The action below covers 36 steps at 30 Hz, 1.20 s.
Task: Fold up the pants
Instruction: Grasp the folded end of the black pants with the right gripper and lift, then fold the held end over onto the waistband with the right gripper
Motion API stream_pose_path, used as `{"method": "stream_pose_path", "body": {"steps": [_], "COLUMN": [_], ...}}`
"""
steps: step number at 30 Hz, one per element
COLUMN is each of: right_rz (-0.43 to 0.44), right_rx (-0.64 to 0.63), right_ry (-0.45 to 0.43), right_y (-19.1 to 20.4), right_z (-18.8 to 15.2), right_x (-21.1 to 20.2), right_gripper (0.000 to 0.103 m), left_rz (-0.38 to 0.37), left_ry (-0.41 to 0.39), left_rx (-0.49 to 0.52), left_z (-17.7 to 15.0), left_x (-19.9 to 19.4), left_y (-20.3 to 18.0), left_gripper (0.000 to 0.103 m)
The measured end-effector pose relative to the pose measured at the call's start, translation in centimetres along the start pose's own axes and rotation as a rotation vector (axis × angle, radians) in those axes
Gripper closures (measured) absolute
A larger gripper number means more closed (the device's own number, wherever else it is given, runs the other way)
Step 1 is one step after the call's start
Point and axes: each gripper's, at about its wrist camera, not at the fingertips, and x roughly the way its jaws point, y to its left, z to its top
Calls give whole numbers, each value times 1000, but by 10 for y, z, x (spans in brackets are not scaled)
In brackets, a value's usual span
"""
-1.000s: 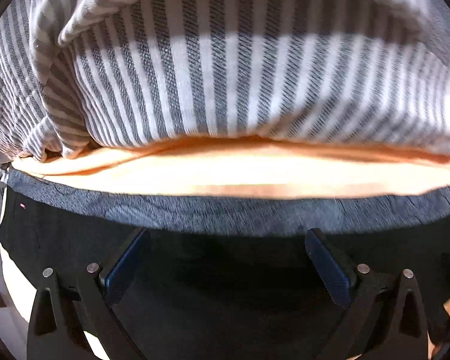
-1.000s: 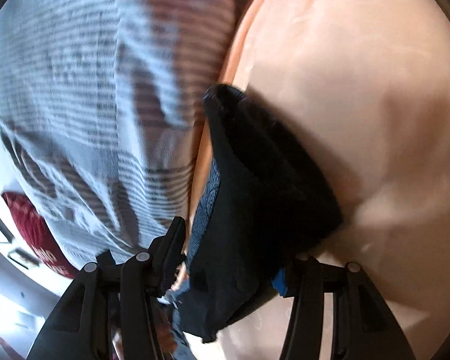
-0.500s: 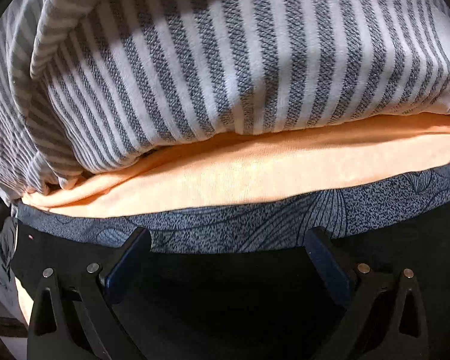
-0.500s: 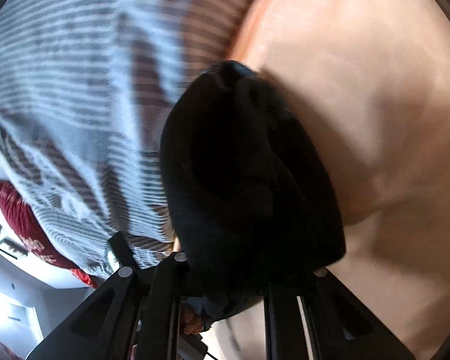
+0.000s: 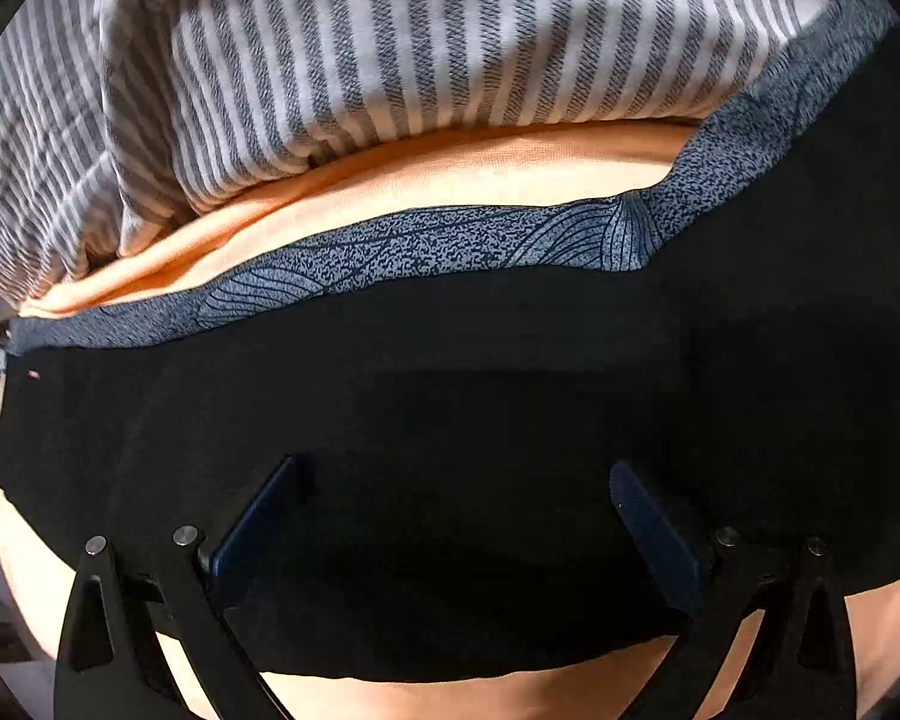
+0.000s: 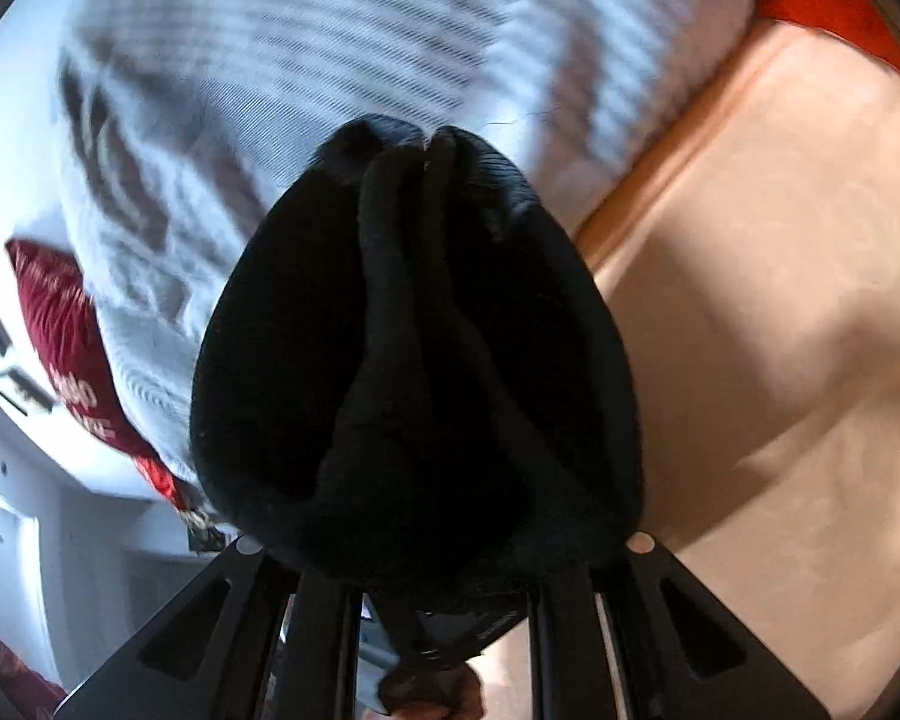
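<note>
The right gripper is seen clamped on a thick bunch of the black pants; a second ago its jaws stood about half apart around that edge, and they were drawn nearly together on the cloth half a second back. The bunch is now carried up off the peach sheet, so that it fills the middle of the right wrist view, with the striped blanket and a red pillow behind it. This is judged to be the lifting of one end of the pants for a fold.

In the left wrist view the rest of the pants is seen lying flat on the sheet, close below the striped blanket. The patterned grey lining, a straight band a second ago, is now pulled up at its right end, which suggests that the cloth is being drawn by the lift. The left gripper is held above the black fabric with its fingers wide apart and nothing gripped, having shifted sideways over the cloth. Pinning or taking the near edge is judged to be what remains for it
</note>
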Motion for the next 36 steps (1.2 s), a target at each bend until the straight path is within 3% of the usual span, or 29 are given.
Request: {"method": "stream_pose_path", "body": {"steps": [3,5,12,20,25,30,31,34,36], "right_rz": [-28,-62,-227,-531,-818,-1015,-1039,-1043,-995], "right_rx": [-67,-126,-339,-584,-757,-887,-906,-956,-1006], "right_ry": [7,23,79,152,180,143,136,150,173], "right_y": [28,49,114,149,142,147,149,152,163], "right_z": [-8,-15,-60,-136,-192,-233,-240,-248,-270], "right_x": [12,24,85,199,276,316,320,323,319], "right_gripper": [89,89,89,89,88,75,67,46,44], "left_rz": [-39,-48,10,46,58,73,78,81,75], "left_ry": [20,-2,-24,35,44,53,53,50,44], "left_rx": [-6,-17,-104,-260,-291,-313,-317,-321,-311], "left_z": [5,9,13,-2,-24,-39,-39,-36,-34], "left_x": [-7,-10,-20,-7,2,15,16,17,15], "left_y": [24,60,178,292,334,358,365,378,379], "left_gripper": [0,0,0,0,0,0,0,0,0]}}
